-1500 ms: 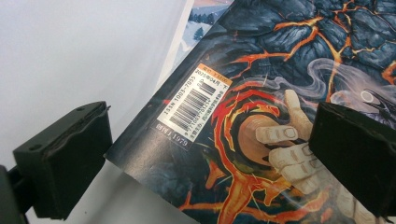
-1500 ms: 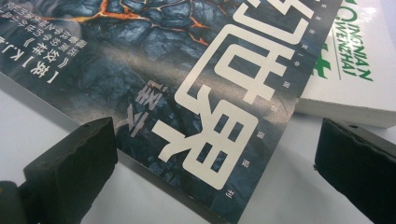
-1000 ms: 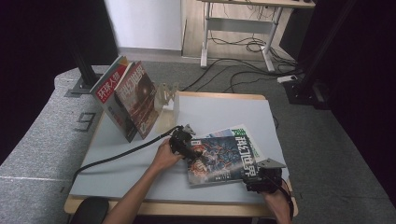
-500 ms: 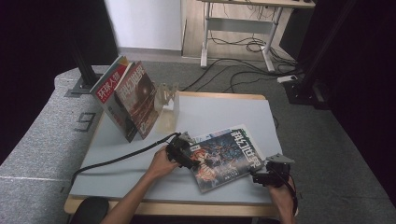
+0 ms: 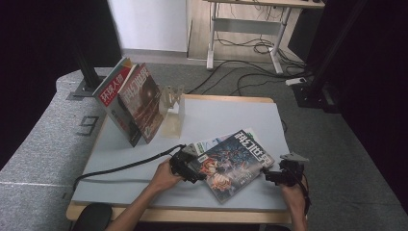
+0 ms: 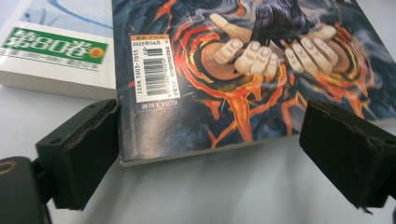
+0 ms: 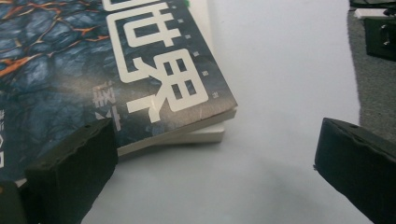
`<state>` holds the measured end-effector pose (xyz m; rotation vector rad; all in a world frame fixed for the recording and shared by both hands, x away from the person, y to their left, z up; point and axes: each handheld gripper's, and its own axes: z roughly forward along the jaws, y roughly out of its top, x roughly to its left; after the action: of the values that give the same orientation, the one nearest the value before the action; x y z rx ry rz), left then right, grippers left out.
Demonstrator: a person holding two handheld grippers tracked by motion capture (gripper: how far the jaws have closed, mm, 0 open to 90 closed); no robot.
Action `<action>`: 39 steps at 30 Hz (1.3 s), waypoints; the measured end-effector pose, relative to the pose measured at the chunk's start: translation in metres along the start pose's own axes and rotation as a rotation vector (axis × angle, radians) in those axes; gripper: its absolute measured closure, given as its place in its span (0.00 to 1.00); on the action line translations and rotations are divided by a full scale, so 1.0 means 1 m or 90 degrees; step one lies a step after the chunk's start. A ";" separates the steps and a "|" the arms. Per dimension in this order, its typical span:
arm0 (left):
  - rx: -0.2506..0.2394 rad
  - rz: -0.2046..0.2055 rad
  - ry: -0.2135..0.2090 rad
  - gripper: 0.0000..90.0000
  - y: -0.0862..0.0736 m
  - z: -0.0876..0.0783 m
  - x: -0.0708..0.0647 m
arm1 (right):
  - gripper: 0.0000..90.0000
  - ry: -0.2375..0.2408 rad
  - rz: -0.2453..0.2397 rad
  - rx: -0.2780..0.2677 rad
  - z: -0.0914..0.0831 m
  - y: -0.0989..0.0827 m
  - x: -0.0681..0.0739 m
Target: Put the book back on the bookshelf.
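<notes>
We see two magazines stacked flat at the table's (image 5: 240,115) near edge, the dark magazine (image 5: 231,163) on top, two more propped upright; left gripper (image 5: 185,166) just narrowing, right gripper (image 5: 281,174) wide, both empty

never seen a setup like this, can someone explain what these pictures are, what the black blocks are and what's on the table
A person sits at a table with a hand-held two-jaw tool in each hand. One picture looks down from above; the other two come from cameras riding on the tools, so the black blocks are their jaws. The left gripper and right gripper both stand open, holding nothing. The left's jaws have just been closing slightly. A dark magazine lies on a white one. Two more magazines lean against a clear stand.
</notes>
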<state>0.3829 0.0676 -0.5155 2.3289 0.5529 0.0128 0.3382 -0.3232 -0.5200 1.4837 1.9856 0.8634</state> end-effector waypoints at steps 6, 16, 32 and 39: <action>-0.002 0.006 -0.022 0.08 -0.002 0.000 -0.005 | 0.00 -0.012 0.009 0.001 0.006 0.007 -0.008; -0.007 0.023 -0.061 0.06 -0.008 0.004 -0.013 | 0.03 -0.023 0.027 0.000 0.015 0.014 -0.019; -0.020 0.068 0.013 0.38 -0.018 -0.011 -0.012 | 0.04 0.061 0.018 -0.011 0.004 0.012 0.001; -0.042 0.041 -0.005 0.60 -0.023 -0.014 -0.005 | 0.03 0.083 0.006 -0.002 0.009 0.011 0.012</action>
<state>0.3673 0.0897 -0.5196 2.2805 0.4667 0.0507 0.3483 -0.3073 -0.5178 1.4696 2.0706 0.9883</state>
